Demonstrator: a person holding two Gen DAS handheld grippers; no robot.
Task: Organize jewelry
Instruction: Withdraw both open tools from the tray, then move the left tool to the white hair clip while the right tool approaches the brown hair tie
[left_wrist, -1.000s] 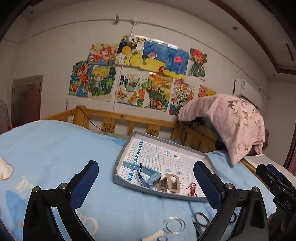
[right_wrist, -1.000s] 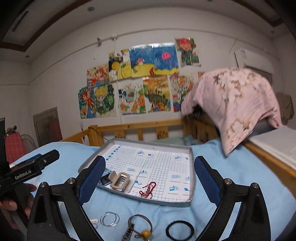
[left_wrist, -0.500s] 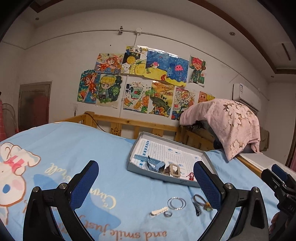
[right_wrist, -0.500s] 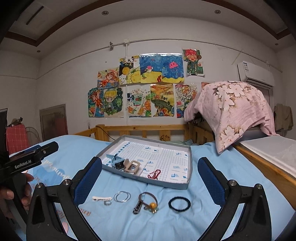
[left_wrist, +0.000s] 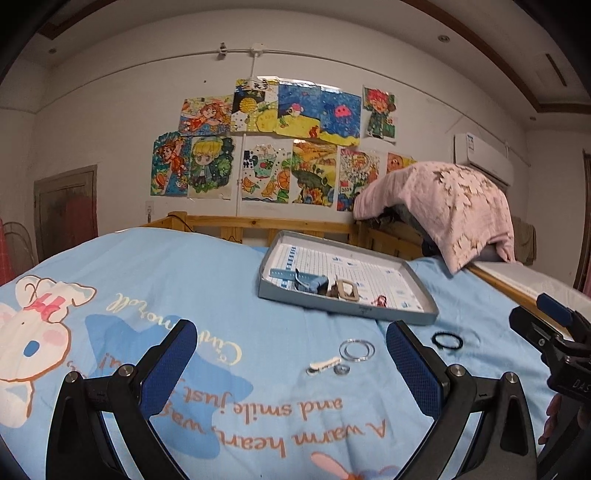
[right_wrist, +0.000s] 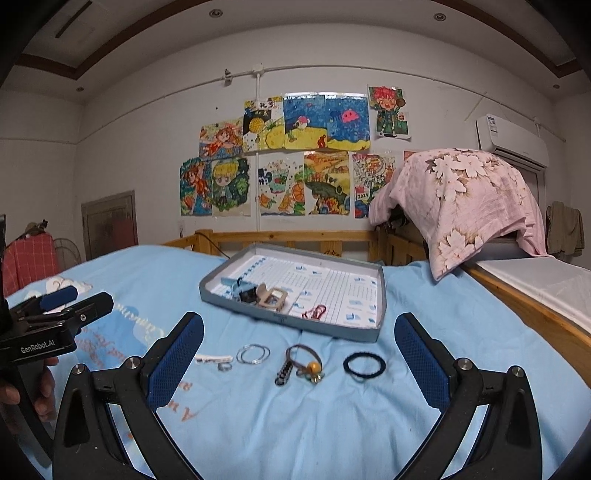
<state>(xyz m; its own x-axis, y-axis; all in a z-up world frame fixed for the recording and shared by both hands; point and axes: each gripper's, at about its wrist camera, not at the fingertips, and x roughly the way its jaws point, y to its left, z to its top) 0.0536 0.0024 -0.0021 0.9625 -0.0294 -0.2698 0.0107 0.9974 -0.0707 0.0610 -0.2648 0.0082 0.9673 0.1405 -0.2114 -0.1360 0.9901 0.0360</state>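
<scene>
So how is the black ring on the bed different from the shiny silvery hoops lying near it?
The black band is dark, matte and thicker, while the silvery wire hoops are thin, glossy and see-through in outline. The black band is a single loop; the silvery hoops look like two rings overlapping. The black band lies at the right end of the row, the silvery hoops further left. Both lie flat on the light blue bedsheet, outside the grey tray.
</scene>
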